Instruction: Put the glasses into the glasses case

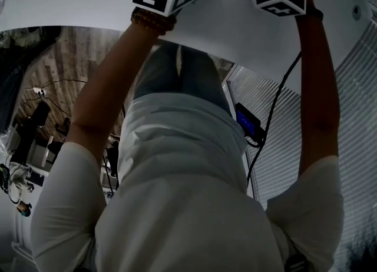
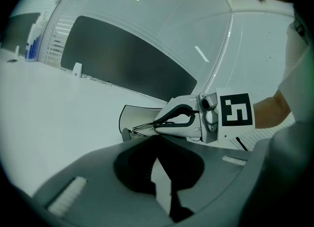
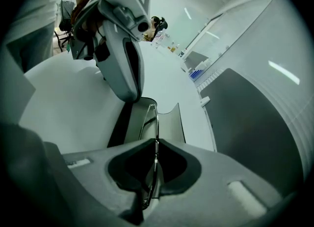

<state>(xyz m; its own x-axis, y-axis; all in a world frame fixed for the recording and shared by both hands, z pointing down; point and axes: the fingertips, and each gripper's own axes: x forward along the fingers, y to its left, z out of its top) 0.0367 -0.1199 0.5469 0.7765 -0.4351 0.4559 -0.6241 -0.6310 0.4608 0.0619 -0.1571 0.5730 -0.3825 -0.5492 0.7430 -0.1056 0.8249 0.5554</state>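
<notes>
the glasses (image 3: pixel 158 123) are hanging edge-on just above the open case (image 3: pixel 170 125), not yet lying in it. the right gripper (image 3: pixel 157 147) is pinching them by the frame, its jaws pressing nearly together on the wire. the left gripper (image 3: pixel 130 93) is apparently clamping the case's flap, steadying it on the table (image 3: pixel 73 103). judgement: the right should be lowering the frame flat along the case, clear of its walls, and releasing only once it is resting inside.
</notes>
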